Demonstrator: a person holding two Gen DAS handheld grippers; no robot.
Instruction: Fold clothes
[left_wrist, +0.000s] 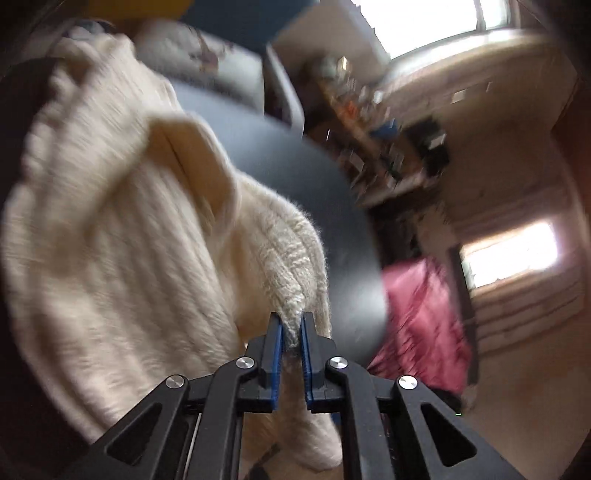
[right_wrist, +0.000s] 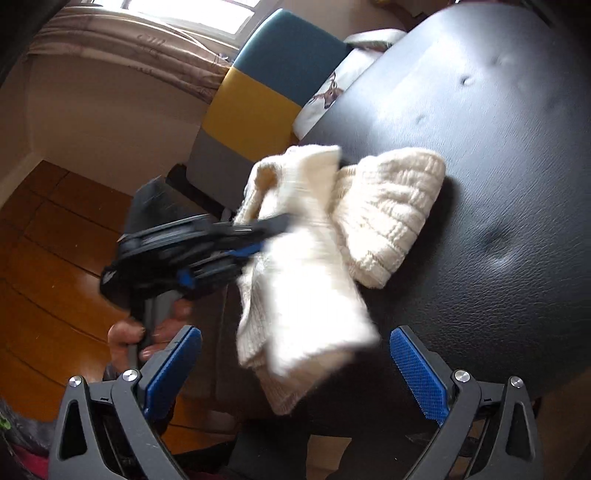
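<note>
left gripper (left_wrist: 291, 326) clamped on cream knit sweater (right_wrist: 314, 236) edge, lifted | right gripper (right_wrist: 295, 373) jaws wide apart, empty | sweater half on black table (right_wrist: 498, 110), rest hanging off the edge

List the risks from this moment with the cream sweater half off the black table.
The left tool pinches only a narrow bit of the cream sweater, so the knit could slip free or stretch. Much of it hangs past the edge of the black table, so it may slide toward the floor. The right tool is open and holds nothing, leaving the fold one-sided.
</note>
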